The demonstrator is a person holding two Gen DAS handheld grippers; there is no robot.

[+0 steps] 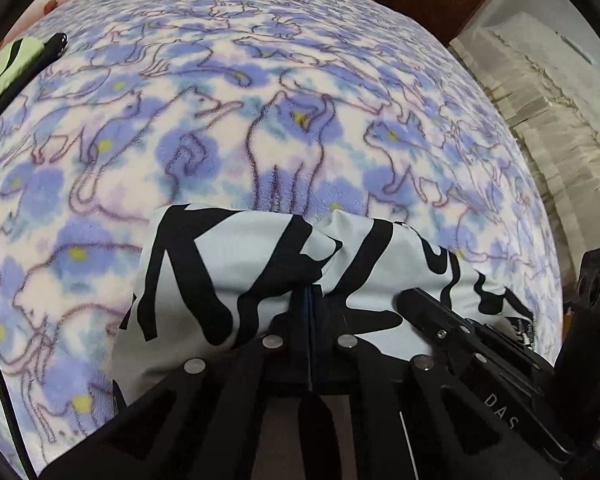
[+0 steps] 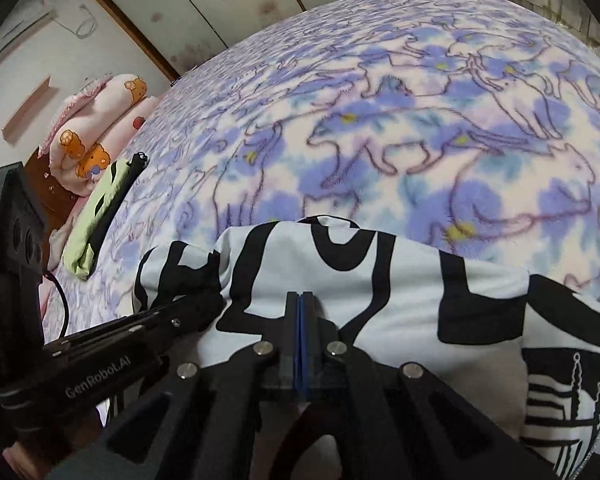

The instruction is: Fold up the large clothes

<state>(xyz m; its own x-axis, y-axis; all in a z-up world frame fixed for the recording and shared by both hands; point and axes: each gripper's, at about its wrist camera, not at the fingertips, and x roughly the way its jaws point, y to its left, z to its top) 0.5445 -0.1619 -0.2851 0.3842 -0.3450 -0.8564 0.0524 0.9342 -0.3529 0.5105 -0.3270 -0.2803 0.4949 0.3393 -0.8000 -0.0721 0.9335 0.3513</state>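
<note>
A white garment point(image 1: 240, 264) with bold black lettering lies bunched on the bed's purple cat-print blanket point(image 1: 260, 100). My left gripper point(image 1: 310, 292) is shut, and the cloth gathers in a fold right at its tips. The right gripper point(image 1: 414, 298) comes in from the right beside it, tip on the same cloth. In the right wrist view the garment point(image 2: 412, 280) spreads wide to the lower right. My right gripper point(image 2: 300, 297) is shut on its edge, blue pads pressed together. The left gripper point(image 2: 204, 310) reaches in from the left, close alongside.
A folded green-and-black item point(image 2: 96, 220) with a black strap lies at the bed's left edge. Pink bear-print bedding point(image 2: 96, 128) is piled beyond it. A black cable point(image 2: 62, 304) hangs there. A plastic-covered stack point(image 1: 548, 120) stands off the bed's right side.
</note>
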